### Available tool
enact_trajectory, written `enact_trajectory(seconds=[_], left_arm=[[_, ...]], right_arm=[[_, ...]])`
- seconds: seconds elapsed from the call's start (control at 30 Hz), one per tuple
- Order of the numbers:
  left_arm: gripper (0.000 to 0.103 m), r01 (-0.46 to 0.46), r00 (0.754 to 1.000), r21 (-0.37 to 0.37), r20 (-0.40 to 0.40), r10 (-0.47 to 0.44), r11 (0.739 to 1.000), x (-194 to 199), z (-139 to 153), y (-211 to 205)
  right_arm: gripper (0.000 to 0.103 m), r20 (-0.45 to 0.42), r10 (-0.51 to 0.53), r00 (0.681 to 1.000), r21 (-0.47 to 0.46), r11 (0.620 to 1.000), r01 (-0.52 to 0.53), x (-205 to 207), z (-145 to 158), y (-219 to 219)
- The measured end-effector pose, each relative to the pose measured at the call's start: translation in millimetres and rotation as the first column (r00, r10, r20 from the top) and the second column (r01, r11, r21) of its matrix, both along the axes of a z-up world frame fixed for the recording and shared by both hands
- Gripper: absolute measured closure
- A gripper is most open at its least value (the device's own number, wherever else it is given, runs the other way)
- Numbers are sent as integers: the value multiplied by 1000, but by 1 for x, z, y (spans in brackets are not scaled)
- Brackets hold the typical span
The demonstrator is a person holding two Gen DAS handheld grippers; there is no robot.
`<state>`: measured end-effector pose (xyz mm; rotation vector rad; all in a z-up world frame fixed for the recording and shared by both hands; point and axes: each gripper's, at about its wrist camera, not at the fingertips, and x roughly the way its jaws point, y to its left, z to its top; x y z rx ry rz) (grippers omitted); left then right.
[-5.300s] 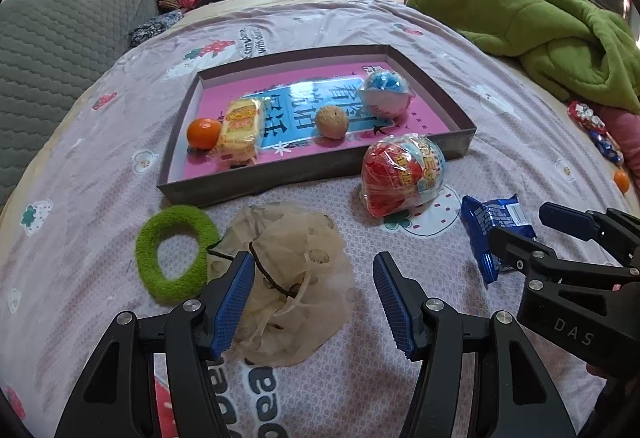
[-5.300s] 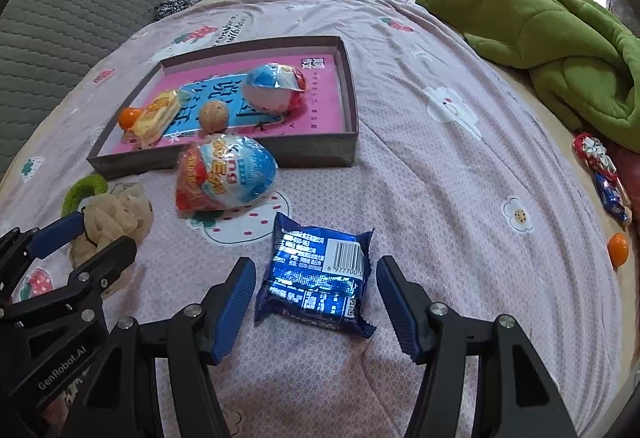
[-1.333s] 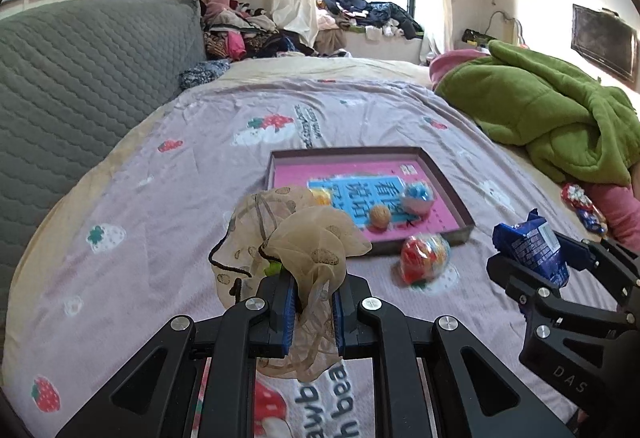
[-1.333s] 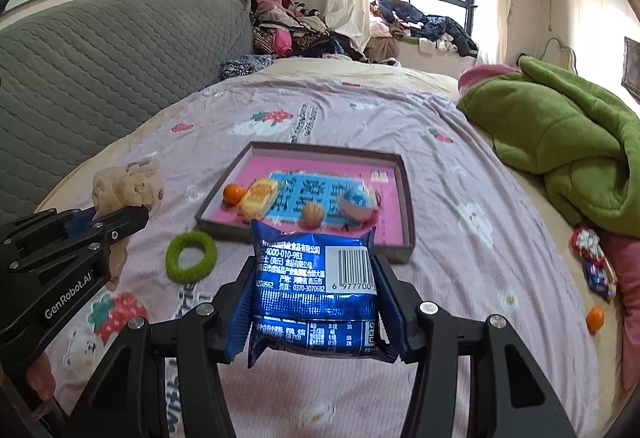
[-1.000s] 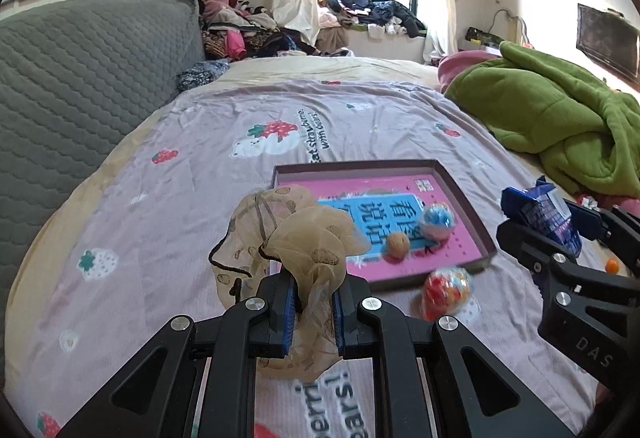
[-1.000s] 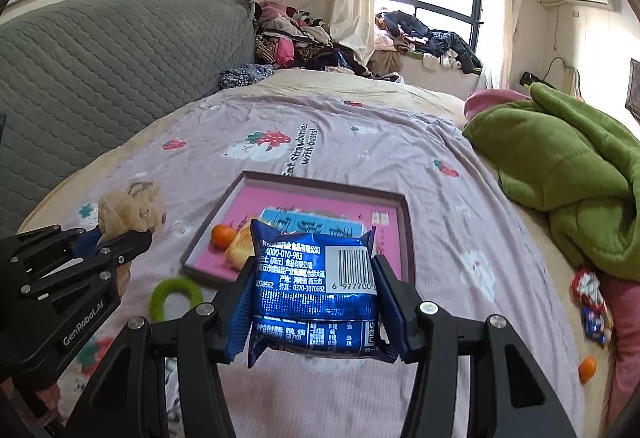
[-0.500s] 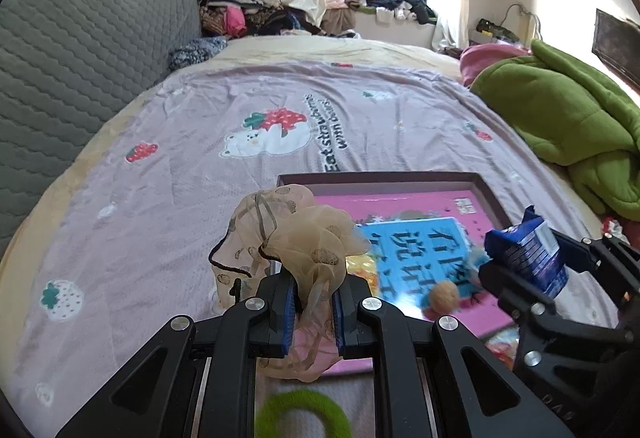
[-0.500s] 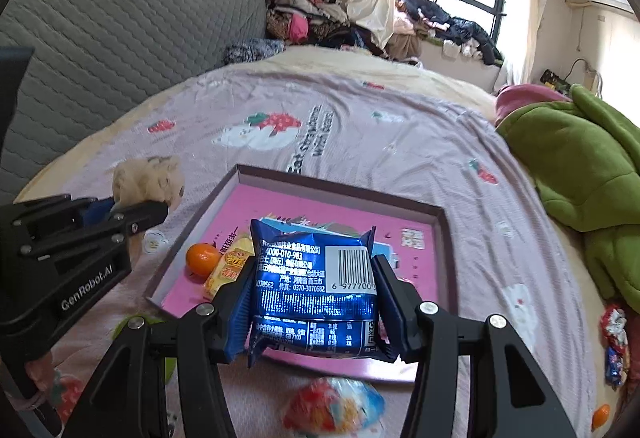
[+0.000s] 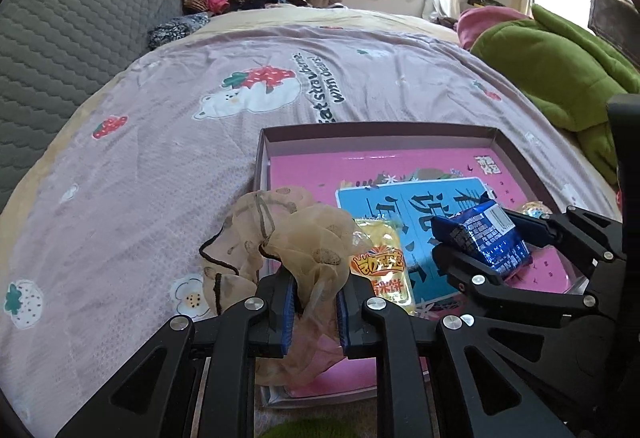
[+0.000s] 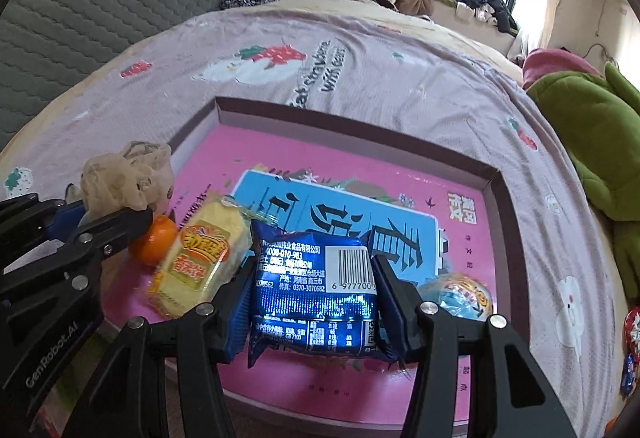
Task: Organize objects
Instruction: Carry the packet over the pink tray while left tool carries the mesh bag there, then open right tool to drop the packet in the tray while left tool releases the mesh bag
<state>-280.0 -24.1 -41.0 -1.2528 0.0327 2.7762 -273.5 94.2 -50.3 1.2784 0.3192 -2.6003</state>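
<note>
A shallow tray [image 9: 376,129] with a pink and blue printed floor lies on the lilac bedspread. My left gripper [image 9: 317,288] hangs over the tray's left near corner. Beige mesh fabric [image 9: 288,234] stands between its blue pads, and the jaws are opening while the pads still touch it. My right gripper [image 10: 314,298] is shut on a blue snack packet [image 10: 304,262], low over the tray's middle. In the tray lie a yellow cake packet [image 10: 200,258], an orange [image 10: 154,242] and a clear capsule ball [image 10: 456,298].
A green fuzzy ring [image 9: 304,430] shows just before the tray's near wall. A green blanket [image 9: 560,65] is heaped to the right, and a grey quilted headboard [image 9: 60,37] rises on the left. Wrapped sweets [image 10: 632,334] lie at the bed's right edge.
Both grippers have come forward and down until they hang over the tray, each with its load. The left pads stand slightly wider around the mesh fabric than before.
</note>
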Motion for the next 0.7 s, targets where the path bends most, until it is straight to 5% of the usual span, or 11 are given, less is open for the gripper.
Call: enact_trajectory(seconds=[0.27, 0.53, 0.7], left_arm=[[71, -1, 1000, -13, -3, 1, 1000, -6, 1, 2], [43, -8, 1000, 4, -9, 8, 1000, -4, 11, 0], [40, -6, 1000, 0, -26, 6, 1000, 2, 25, 0]], right_arm=[[47, 0, -14, 1000, 0, 1000, 14, -5, 1, 3], [47, -34, -22, 999, -5, 1000, 21, -1, 18, 10], [46, -64, -29, 998, -19, 999, 28, 3, 39, 16]])
